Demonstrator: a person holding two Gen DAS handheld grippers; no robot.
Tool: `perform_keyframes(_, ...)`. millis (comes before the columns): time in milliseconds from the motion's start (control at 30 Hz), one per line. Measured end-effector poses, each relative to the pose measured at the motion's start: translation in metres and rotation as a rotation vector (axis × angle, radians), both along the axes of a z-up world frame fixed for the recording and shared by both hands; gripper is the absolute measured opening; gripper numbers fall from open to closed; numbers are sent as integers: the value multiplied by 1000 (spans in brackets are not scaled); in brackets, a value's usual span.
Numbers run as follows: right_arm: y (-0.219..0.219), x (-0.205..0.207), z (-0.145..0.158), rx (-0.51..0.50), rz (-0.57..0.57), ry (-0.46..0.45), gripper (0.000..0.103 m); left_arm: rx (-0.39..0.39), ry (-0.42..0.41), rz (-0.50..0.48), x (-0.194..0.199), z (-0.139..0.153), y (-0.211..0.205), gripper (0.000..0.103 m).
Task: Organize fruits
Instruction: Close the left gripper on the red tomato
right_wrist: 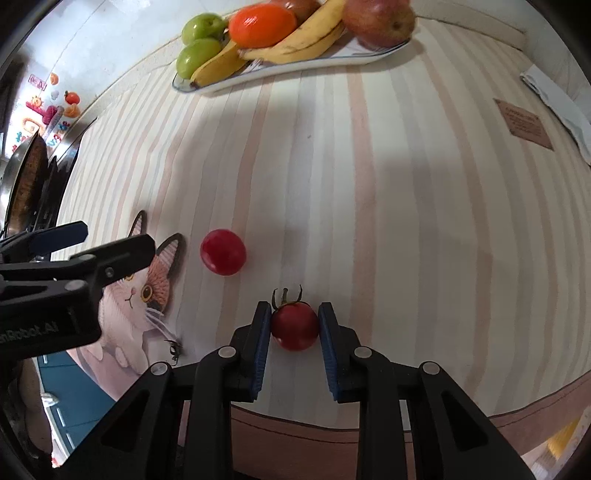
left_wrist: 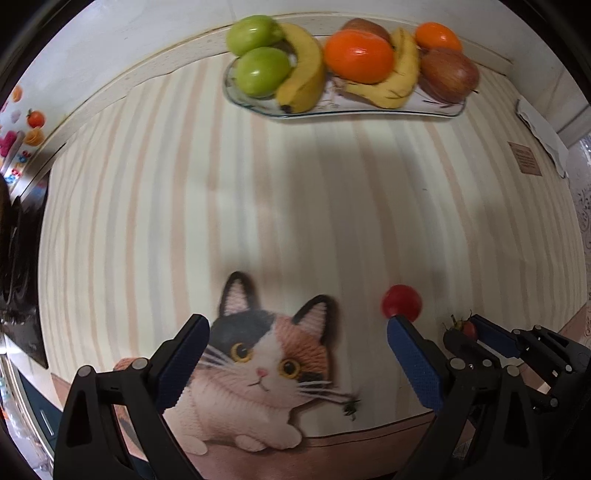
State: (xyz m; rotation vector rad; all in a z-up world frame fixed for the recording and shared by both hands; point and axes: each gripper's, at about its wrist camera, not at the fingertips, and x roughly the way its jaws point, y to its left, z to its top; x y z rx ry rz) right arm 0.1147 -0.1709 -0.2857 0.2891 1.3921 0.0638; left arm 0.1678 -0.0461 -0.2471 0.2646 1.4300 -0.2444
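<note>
Now stemmed tomato [right_wrist: 294, 325] clamped between right gripper [right_wrist: 293, 343] jaws; left gripper [left_wrist: 297, 354] jaws wide

two green apples [left_wrist: 255, 51], two bananas [left_wrist: 304, 70], two orange fruits [left_wrist: 358, 56], two red apples [left_wrist: 448, 74], two small red tomatoes [right_wrist: 223, 252], one plate [left_wrist: 362, 112].

In the left wrist view, the right claw [left_wrist: 466, 329] is hiding most of the stemmed tomato [left_wrist: 469, 328]. The fruit plate [left_wrist: 258, 109] is looking blurred there. In the right wrist view, the top edge is cutting off the red apple [right_wrist: 376, 18]. The brown label [right_wrist: 524, 123] is carrying print too small to read.
</note>
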Motion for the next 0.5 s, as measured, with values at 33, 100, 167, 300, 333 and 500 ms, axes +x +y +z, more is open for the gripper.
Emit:
perform_keyframes(33, -5, -1, 2, -3, -7, -3, 28, -10, 5, -4, 1, -1, -3, 99)
perform_keyframes(100, -16, -1, 6, -3, -30, -8, 28, -36, 18, -10, 3, -4, -10, 99)
perform_keyframes(167, -24, 0, 8, -8, -47, -12, 28, -67, 46, -10, 6, -9, -16, 94)
perform_keyframes(300, -35, -2, 10, -11, -70, -15, 28, -116, 106, -29, 10, -19, -30, 82)
perform_keyframes(333, -37, -1, 11, -12, -74, -16, 28, -130, 125, -36, 10, -22, -35, 80)
perform_keyframes(500, -44, -2, 9, -7, -93, -11, 28, -150, 172, -75, 9, -33, -50, 64)
